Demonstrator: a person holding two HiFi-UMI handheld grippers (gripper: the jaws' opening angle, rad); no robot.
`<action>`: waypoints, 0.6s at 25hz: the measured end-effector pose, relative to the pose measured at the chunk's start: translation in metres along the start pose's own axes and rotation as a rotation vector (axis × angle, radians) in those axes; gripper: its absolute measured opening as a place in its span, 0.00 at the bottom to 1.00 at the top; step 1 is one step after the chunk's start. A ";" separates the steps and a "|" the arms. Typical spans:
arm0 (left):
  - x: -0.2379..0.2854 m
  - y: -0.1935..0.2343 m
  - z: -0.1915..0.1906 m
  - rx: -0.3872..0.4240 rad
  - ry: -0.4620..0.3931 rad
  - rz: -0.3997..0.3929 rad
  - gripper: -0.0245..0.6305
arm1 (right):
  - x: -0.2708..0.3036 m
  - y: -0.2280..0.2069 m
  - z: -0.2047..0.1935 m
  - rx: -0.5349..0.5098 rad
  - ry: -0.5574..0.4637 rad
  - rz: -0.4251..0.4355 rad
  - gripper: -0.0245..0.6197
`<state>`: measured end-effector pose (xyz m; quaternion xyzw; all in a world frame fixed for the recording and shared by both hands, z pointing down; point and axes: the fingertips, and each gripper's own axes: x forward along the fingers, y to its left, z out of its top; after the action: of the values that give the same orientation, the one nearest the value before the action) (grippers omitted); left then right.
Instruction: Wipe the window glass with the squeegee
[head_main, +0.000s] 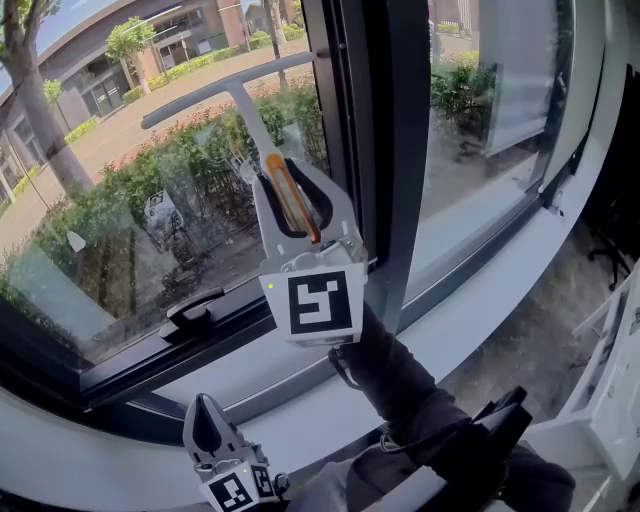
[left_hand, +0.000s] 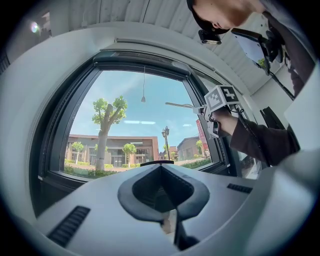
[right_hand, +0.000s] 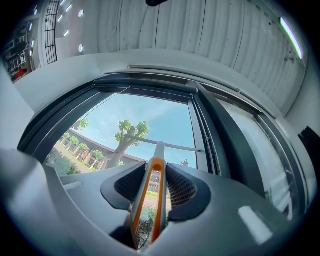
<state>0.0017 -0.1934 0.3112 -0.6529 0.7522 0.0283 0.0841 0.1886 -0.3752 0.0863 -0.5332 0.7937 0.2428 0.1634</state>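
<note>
Left of the window post (head_main: 395, 150), the glass (head_main: 120, 230) lies free from the squeegee (head_main: 225, 88) blade down to the lower frame, where a black window handle (head_main: 195, 310) sticks out. The right gripper (head_main: 290, 172), closed on the squeegee, stands just beside the post, with little room between. Below the post the white sill (head_main: 480, 300) is free

Bright daylight pouring in through the window glass (head_main: 150, 200), strongest from 10 o'clock in the head view. Faint reflections across the pane. Dim, shadowed indoors toward 5 o'clock. Heavy fisheye bending and black vignette round both gripper views. Soft blur at 6 o'clock there, nearest the lens; sharp on the tree (left_hand: 106, 125) outside.
</note>
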 end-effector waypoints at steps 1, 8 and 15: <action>0.000 0.000 0.000 0.000 0.000 -0.001 0.04 | -0.001 0.000 -0.001 0.000 0.002 0.000 0.24; -0.001 0.000 -0.003 0.002 0.007 -0.010 0.04 | -0.006 0.003 -0.009 0.003 0.014 0.000 0.24; -0.002 0.002 -0.004 0.003 0.012 -0.011 0.04 | -0.012 0.004 -0.016 0.004 0.023 0.002 0.24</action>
<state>-0.0004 -0.1917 0.3151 -0.6571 0.7492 0.0229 0.0804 0.1895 -0.3739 0.1066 -0.5350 0.7965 0.2354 0.1551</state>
